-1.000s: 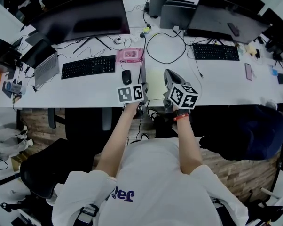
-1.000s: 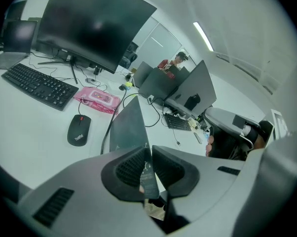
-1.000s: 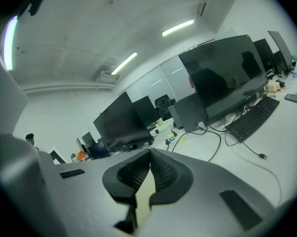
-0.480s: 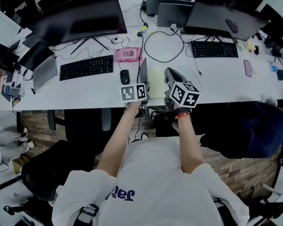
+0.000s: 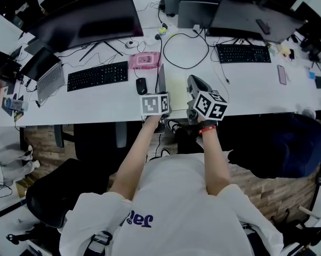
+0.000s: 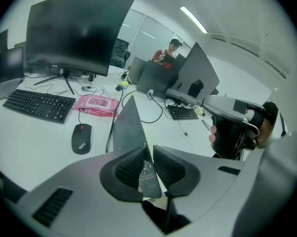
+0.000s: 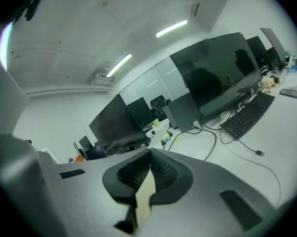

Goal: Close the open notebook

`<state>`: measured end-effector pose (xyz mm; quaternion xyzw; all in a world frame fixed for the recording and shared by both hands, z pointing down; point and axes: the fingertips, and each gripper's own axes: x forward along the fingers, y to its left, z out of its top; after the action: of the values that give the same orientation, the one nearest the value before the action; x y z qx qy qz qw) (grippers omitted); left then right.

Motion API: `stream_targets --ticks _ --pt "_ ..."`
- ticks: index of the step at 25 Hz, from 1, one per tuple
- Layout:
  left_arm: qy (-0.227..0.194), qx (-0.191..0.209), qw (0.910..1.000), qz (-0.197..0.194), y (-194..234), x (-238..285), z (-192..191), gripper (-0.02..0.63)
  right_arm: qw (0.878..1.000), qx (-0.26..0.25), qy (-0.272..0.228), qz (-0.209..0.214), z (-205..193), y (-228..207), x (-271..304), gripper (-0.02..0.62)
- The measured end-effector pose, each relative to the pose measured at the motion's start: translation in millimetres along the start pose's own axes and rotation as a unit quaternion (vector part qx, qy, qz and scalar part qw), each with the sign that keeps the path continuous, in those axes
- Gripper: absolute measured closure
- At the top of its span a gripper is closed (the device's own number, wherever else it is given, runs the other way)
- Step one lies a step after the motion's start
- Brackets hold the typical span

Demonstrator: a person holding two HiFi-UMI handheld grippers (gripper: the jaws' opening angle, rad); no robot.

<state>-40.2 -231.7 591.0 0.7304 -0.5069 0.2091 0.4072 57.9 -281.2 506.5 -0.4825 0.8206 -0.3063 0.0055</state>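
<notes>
The notebook lies at the desk's near edge, its pale yellow page (image 5: 177,92) flat and its dark cover (image 5: 160,78) raised almost on edge. In the left gripper view the cover (image 6: 127,127) rises from between the pads of my left gripper (image 6: 147,157), which still pinches its lower edge while the jaws are opening. My left gripper (image 5: 161,93) sits at the cover's near end. My right gripper (image 5: 191,80) hovers over the page's right side. In its own view the right gripper (image 7: 149,154) is shut, tips touching, with pale page showing below them.
A black mouse (image 5: 143,86), a pink pack (image 5: 145,61) and a keyboard (image 5: 97,74) lie left of the notebook. A looped cable (image 5: 187,49), a second keyboard (image 5: 243,53) and monitors (image 5: 86,17) stand behind. A dark chair (image 5: 278,143) is at the right.
The left gripper has rolled slightly and edged right, and the dark cover stands a little more upright. The right gripper has hardly moved.
</notes>
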Motion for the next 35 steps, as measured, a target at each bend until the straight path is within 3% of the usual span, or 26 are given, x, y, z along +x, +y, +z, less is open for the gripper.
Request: stream_targets --ticks 18,35 --pt "0.016 0.043 0.9988 0.018 -21 20 -5 0.520 1.000 0.012 -0.010 -0.008 6 -15 -8 0.580" --pt "0.049 0.060 0.9966 0.027 -41 46 -13 0.514 0.999 0.026 -0.022 -0.021 14 -42 -23 0.580"
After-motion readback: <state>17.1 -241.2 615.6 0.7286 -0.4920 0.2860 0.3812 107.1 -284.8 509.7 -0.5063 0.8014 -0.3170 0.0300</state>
